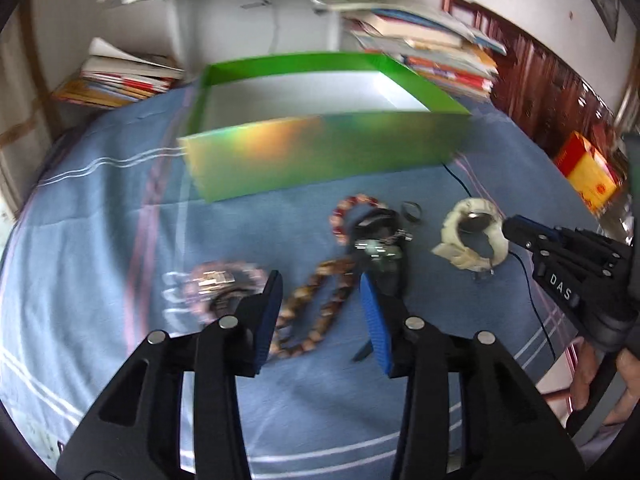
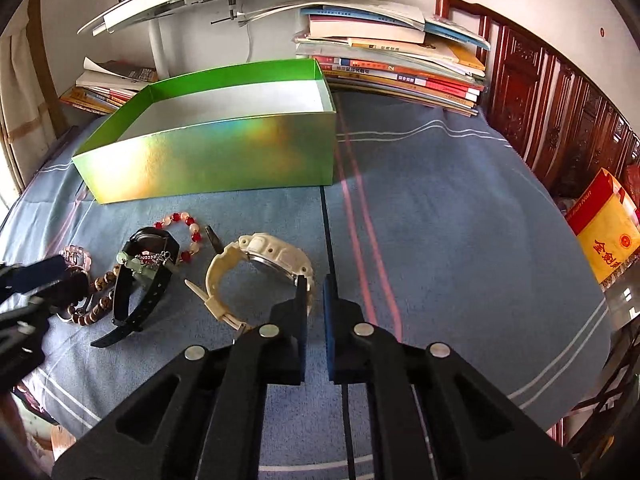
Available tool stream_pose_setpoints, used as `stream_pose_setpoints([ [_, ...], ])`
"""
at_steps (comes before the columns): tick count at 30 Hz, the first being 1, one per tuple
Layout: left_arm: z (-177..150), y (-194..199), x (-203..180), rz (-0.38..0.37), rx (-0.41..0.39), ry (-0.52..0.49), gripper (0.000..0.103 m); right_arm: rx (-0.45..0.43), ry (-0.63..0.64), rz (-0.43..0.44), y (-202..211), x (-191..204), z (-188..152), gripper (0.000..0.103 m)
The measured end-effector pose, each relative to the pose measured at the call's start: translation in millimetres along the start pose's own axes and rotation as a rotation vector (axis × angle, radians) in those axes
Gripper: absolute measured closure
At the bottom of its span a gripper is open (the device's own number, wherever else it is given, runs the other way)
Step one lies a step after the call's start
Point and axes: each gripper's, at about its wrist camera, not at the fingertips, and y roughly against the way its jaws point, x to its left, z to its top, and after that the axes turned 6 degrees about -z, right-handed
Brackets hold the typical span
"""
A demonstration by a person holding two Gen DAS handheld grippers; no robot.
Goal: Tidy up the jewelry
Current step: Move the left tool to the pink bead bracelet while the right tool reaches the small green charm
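Observation:
An open green box point(image 1: 320, 152) point(image 2: 208, 156) stands on the blue cloth. In front of it lie a brown bead string point(image 1: 316, 308) point(image 2: 96, 298), a red and white bead bracelet point(image 1: 352, 208) point(image 2: 188, 230), a pink bracelet point(image 1: 216, 284) point(image 2: 76, 258), a black watch point(image 1: 380, 248) point(image 2: 140, 280) with a green charm on it, and a white watch point(image 1: 472, 240) point(image 2: 260, 268). My left gripper point(image 1: 320, 288) is open, its fingers on either side of the brown bead string. My right gripper point(image 2: 312, 280) is shut and empty, just right of the white watch.
Book stacks point(image 2: 392, 64) point(image 2: 108, 88) lie behind the box. A white stand point(image 2: 160, 40) rises at the back. A thin black cable point(image 2: 328, 232) crosses the cloth. A red and yellow box point(image 2: 608, 232) sits at the right. Carved wooden furniture point(image 2: 540, 96) stands at the right.

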Motion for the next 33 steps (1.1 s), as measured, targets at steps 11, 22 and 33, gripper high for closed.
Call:
stream_pose_setpoints([
  [11,2.8,5.0,18.7,0.074,-0.003,0.066,0.062,-0.054,0.005,0.096,21.4,1.3,3.5,0.074],
  [22,-14.7,25.5,70.7,0.177,-0.008,0.162,0.043,-0.003,0.232,0.309,11.3,100.5,20.5,0.074],
  [33,-27.0,21.6,94.8,0.164,0.010,0.214,0.042,0.020,0.229,0.340,7.0,106.8,25.8,0.096],
])
